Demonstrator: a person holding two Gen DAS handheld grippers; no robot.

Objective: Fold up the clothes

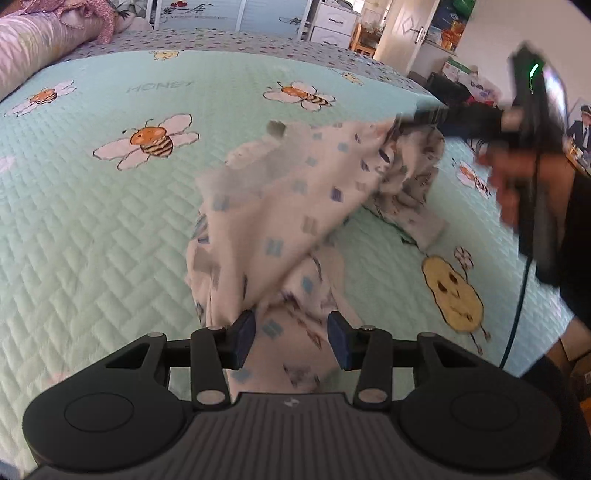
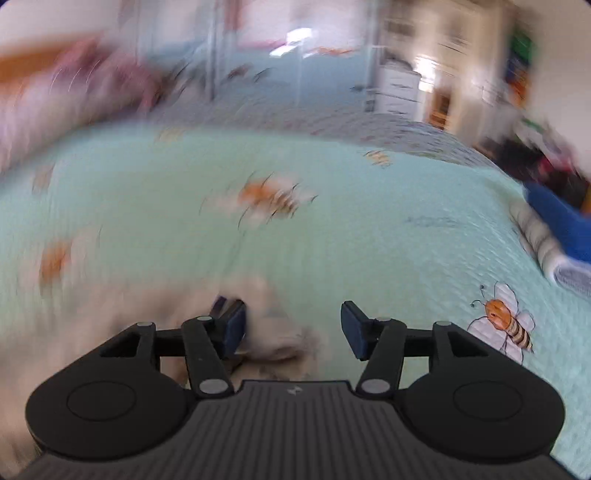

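Note:
A white garment with small blue squares is lifted off the mint bee-print bedspread. My left gripper has a bunch of this cloth filling the gap between its blue pads and touching both. The fabric runs taut up and right to my right gripper, held by a person's hand. In the blurred right wrist view, my right gripper has its pads wide apart. The garment lies by the left pad, and bare bedspread shows beside the right pad.
Pink bedding is piled at the far left of the bed. A folded blue and white stack lies at the bed's right edge. White drawers and a door stand beyond the bed.

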